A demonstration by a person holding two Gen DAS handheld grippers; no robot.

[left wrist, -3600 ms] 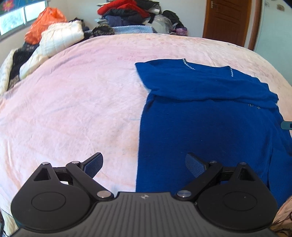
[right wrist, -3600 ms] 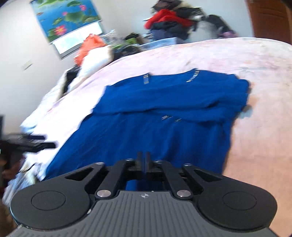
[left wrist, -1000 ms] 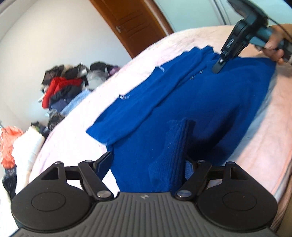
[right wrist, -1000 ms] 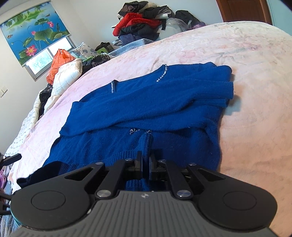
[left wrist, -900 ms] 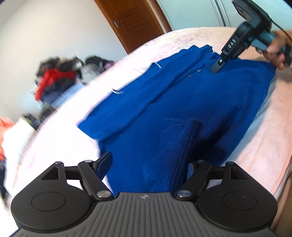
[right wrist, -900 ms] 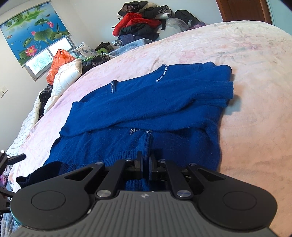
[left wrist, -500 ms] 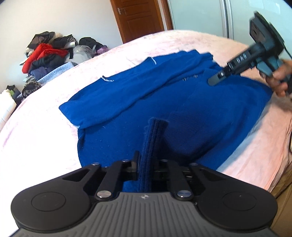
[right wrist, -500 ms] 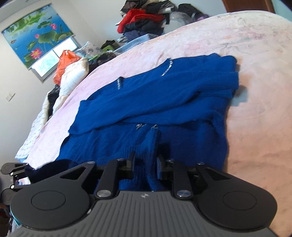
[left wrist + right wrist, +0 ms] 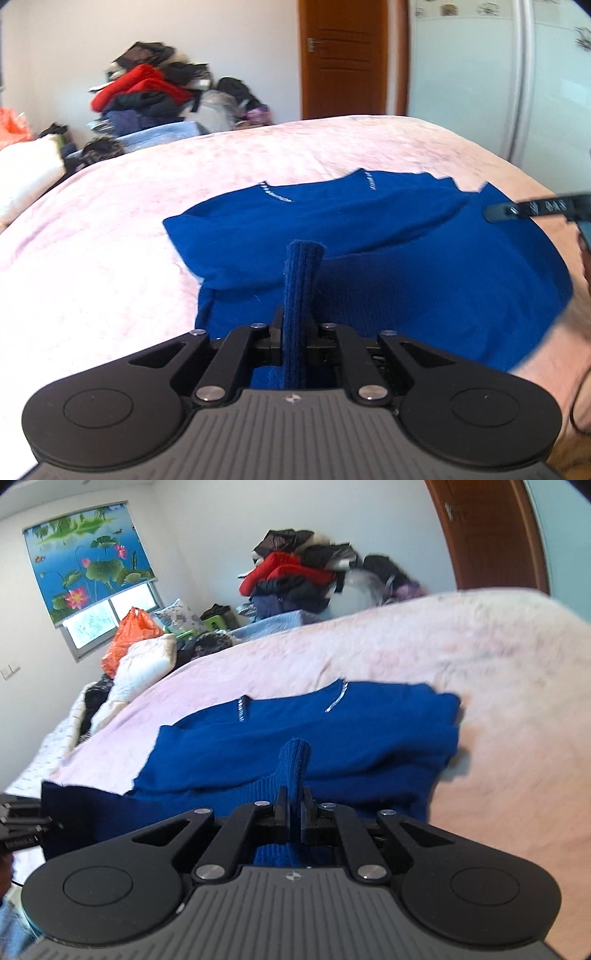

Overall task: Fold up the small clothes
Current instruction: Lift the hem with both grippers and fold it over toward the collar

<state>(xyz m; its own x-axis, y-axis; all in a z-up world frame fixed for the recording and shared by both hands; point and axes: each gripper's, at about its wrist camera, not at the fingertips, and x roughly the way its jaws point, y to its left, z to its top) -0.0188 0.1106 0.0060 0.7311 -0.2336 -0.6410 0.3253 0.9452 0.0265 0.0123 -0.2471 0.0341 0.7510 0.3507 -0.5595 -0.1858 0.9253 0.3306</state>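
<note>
Here the left gripper (image 9: 294, 339) has its jaws clamped on a ribbed pinch of the blue sweater's hem (image 9: 301, 280), and the right gripper (image 9: 294, 821) is likewise closed on a knit ridge of the same edge. The blue sweater (image 9: 332, 738) lies on the pink bedspread (image 9: 498, 686), sleeves folded across the chest. Judging from such narrow bites, the knit could slip out if the two hands lift unevenly, skewing the fold.
</note>
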